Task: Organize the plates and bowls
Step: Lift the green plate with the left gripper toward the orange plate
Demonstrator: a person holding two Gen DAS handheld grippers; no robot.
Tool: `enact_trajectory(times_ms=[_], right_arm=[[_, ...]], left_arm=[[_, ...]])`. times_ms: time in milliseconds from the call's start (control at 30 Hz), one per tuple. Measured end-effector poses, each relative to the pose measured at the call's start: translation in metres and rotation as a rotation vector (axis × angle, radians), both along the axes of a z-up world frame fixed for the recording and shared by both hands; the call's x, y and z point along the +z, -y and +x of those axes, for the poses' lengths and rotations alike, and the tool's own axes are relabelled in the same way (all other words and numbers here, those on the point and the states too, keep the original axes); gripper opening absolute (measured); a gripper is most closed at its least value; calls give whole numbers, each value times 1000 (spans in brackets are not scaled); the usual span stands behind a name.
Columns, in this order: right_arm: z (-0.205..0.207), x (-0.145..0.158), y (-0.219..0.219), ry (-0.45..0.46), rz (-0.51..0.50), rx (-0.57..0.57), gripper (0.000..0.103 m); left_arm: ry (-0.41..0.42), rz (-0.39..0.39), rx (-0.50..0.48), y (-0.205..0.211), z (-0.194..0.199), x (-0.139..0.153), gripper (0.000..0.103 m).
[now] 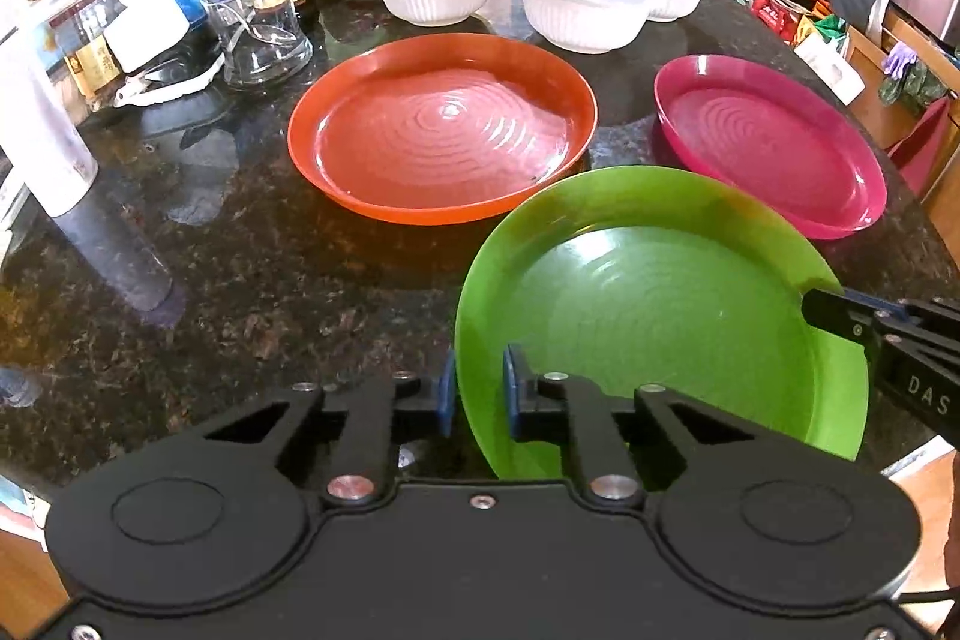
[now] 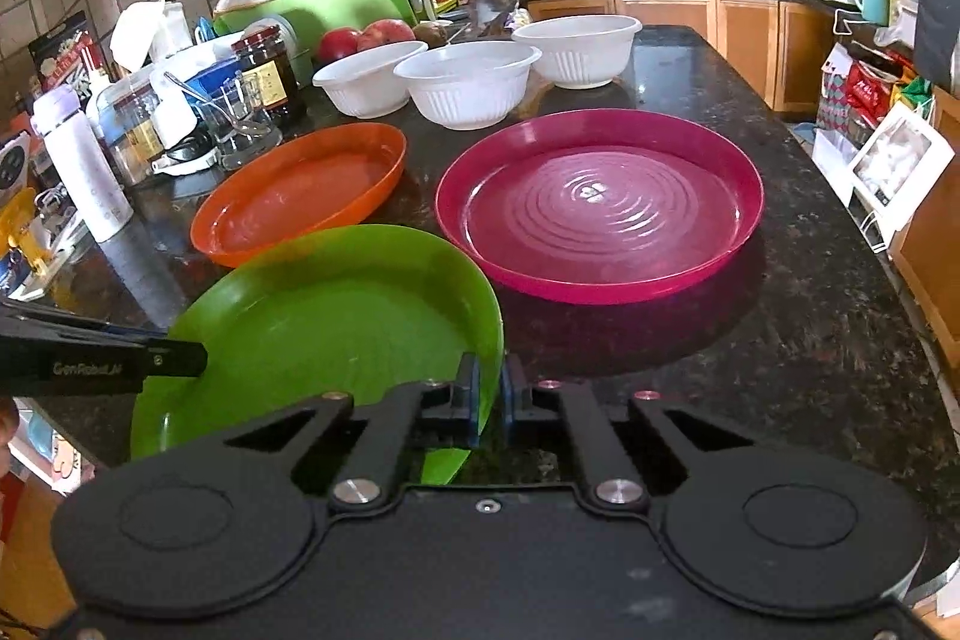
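Both my left gripper (image 1: pixel 478 388) and right gripper (image 2: pixel 492 397) clamp the green plate (image 1: pixel 660 316) at the counter's near edge; orange plate (image 1: pixel 441 130), pink plate (image 2: pixel 600 208) and three bowls (image 2: pixel 468 85) remain unstacked.

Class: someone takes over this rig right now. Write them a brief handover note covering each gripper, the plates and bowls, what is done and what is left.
Left gripper: shut on the green plate's near-left rim.
Right gripper: shut on the same plate's right rim.
Green plate is tilted, nearest the person. Orange plate and pink plate lie flat and apart on the counter. Three white bowls stand separately behind them.
Done: green plate gripped by both grippers. Nothing stacked yet.
Left: likely stack the plates, then nest the bowls.
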State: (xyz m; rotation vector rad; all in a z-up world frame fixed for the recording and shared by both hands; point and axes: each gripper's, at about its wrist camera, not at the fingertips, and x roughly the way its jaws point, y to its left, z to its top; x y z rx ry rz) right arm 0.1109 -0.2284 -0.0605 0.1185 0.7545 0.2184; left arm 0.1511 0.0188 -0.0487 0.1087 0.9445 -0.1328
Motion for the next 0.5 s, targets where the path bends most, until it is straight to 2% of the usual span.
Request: enact_trajectory(times_ms=[267, 500], right_arm=[[-14, 10, -19, 16, -20, -13, 9], [-19, 25, -66, 41, -8, 2, 9]], left_arm=[[-2, -7, -32, -14, -6, 4, 20], [48, 9, -27, -54, -10, 19, 21]])
